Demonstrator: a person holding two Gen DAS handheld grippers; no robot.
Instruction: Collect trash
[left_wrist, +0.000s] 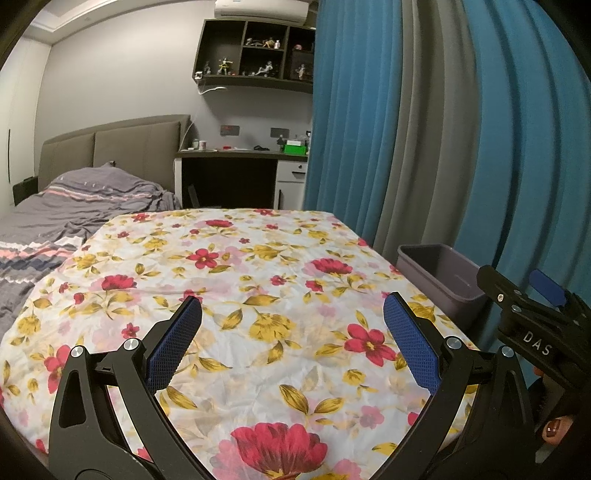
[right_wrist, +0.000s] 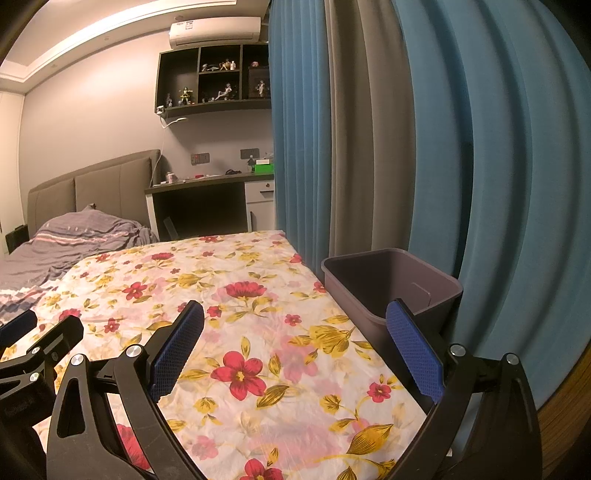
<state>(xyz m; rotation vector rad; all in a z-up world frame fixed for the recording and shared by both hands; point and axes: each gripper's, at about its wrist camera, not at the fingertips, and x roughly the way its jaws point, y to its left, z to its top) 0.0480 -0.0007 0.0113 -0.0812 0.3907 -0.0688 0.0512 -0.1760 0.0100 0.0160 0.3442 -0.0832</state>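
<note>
One bin (right_wrist: 391, 284), one floral cloth (left_wrist: 236, 280) — two tongs (left_wrist: 291, 317) (right_wrist: 295, 325).

A cloth (left_wrist: 229, 280) covers the tabletop in front. A bin (right_wrist: 391, 288) stands at the right edge of the tabletop, just beside the curtain (right_wrist: 480, 166). The curtain hangs along the right side. A bed (left_wrist: 55, 221) lies to the left of the tabletop, with a headboard (left_wrist: 118, 147) at its far end. Behind the tabletop, against the far wall, stands a desk (left_wrist: 236, 162) with small things on it. A shelf (left_wrist: 255, 55) hangs on the wall above the desk.
</note>
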